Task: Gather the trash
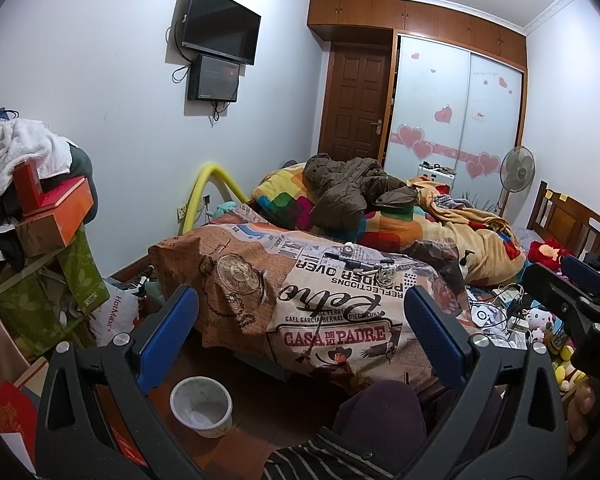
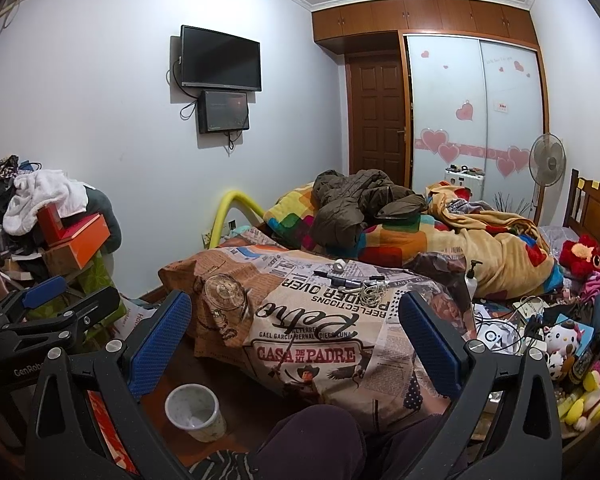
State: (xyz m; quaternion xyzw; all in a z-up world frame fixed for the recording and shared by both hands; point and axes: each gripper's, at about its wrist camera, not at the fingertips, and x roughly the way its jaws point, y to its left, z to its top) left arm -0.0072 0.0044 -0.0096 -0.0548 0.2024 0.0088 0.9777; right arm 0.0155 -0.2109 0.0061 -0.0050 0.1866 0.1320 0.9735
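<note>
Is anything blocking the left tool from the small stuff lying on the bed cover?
Nothing visible: the left tool is open, with bare bed cover between it and the small items.

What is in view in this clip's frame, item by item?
Bin: 1, white speckled, on the floor by the bed's foot.
Bed cover: 1, brown and cream newsprint pattern, over the bed's near end.
Small items: several, pens, a tape roll and a coiled cord, on the cover.
Jacket: 1, olive, heaped on the colourful quilt.
Screens: 2, black, on the left wall.
Boxes: several, red and orange, stacked at left under a white towel.
Fan: 1, pale, beside the wardrobe.
Plush toys: several, mixed colours, at right.
Left gripper: black with blue pads, jaws open, empty.
Right gripper: same, jaws open, empty.
</note>
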